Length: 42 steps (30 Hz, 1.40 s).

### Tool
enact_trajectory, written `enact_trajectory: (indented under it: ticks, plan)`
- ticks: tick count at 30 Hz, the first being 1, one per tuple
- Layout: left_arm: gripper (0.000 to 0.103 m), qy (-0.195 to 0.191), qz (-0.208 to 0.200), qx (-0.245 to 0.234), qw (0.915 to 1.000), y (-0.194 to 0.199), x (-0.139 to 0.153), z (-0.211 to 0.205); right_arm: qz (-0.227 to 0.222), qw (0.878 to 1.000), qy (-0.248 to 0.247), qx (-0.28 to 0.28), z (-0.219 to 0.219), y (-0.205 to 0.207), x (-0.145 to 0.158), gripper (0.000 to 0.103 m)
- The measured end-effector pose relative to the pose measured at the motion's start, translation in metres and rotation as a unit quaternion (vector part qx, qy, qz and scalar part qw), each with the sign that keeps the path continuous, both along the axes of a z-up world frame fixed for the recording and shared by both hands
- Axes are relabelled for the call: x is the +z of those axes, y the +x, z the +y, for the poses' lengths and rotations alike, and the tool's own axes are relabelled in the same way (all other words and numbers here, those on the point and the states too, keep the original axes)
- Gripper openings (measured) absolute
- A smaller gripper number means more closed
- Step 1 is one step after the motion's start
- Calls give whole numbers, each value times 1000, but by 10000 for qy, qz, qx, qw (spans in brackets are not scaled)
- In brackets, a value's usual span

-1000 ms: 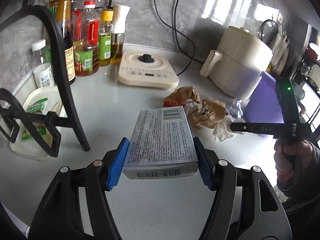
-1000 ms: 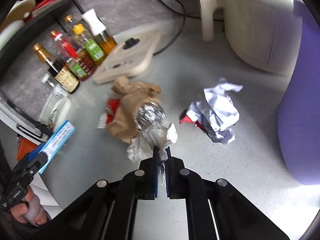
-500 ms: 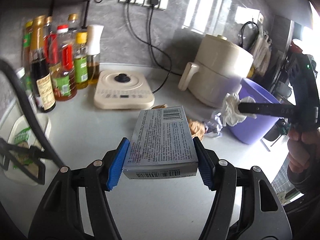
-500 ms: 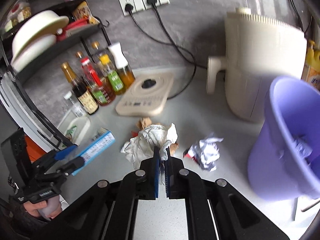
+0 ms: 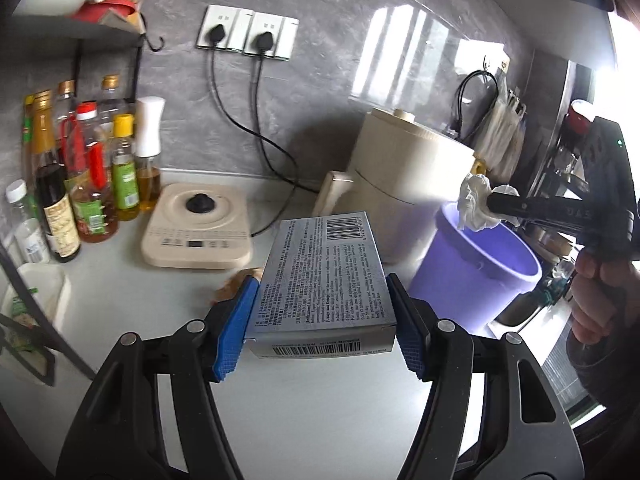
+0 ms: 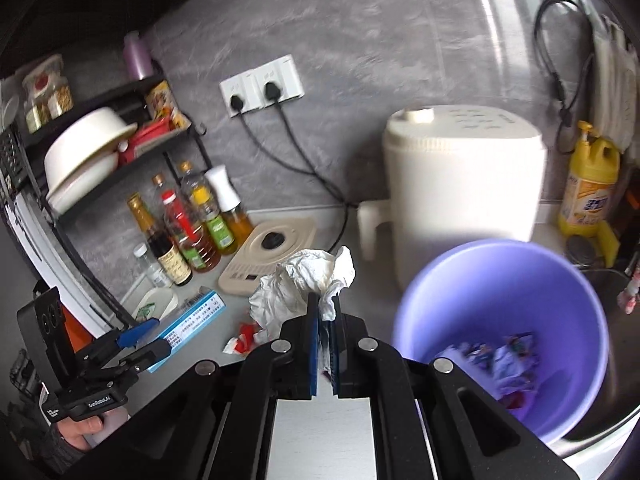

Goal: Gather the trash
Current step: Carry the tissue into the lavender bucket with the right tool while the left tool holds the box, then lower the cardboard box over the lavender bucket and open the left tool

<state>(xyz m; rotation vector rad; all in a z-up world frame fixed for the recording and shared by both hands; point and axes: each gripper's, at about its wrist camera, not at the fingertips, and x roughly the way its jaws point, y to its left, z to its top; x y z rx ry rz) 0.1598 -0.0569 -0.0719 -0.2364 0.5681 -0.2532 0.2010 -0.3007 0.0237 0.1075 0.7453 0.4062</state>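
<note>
Left wrist view: your left tongs (image 5: 320, 334) pinch one grey printed box (image 5: 325, 276) between the blue pads, held above the pale surface (image 5: 304, 412). Beyond the box sits one beige cooktop (image 5: 198, 236); to its left, a cluster of sauce bottles (image 5: 88, 184) against the grey marbled wall, where two plugs sit in the sockets (image 5: 248, 38). Right of the tongs stand one cream appliance (image 5: 412, 172) and one purple bin (image 5: 476, 264). Your right tongs (image 5: 496, 204) hold one white crumpled tissue (image 5: 474, 202) over the bin's rim.

Right wrist view: your right tongs (image 6: 325, 320) are pressed together on the tissue (image 6: 300, 284), which bunches just above the fingertips. The bin (image 6: 420, 320) lies to their right, with crumpled wrappers (image 6: 500, 360) at its bottom. One red-and-white scrap (image 6: 244, 336) rests on the surface (image 6: 360, 284) just left of the tongs; farther left, your left tongs (image 6: 140, 338) carry the box (image 6: 192, 322).
</note>
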Motion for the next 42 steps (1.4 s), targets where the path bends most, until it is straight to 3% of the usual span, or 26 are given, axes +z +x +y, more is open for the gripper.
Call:
enact_trajectory:
  ticks: [8,9,11,18,33,34,35,36,42]
  plan:
    - [64,175,-74,-177,9997,13,23,-58,-228,9992,-20,-331,-67,5,13,10]
    - [64,178,-85,-202,9996,15,26,-65,-221,9991,-113,-356,-73,7,12,33]
    - [64,215,-118,-273,9993,17,31,-80,-227,9976,-313,-566,-92,7,8,68]
    - [64,178,-178,-375,9990,25,38,-134,-240,9966,-358,-709,-153,-9,3,81]
    - [65,245,-305,-537,9978,64,45,-220,-390,9945,-180,-953,-246,-31,2,89]
    - [69,205,-321,-543,9978,66,45,-224,-388,9945,-165,-955,-248,-30,2,89]
    - [83,184,-328,-561,9977,67,46,-229,-385,9946,-142,-956,-253,-29,2,89]
    - [88,206,-368,-554,9976,68,46,-234,-382,9946,-134,-959,-255,-29,2,89]
    - [94,318,-402,-472,9976,69,50,-242,-413,9948,-37,-926,-262,-21,2,92]
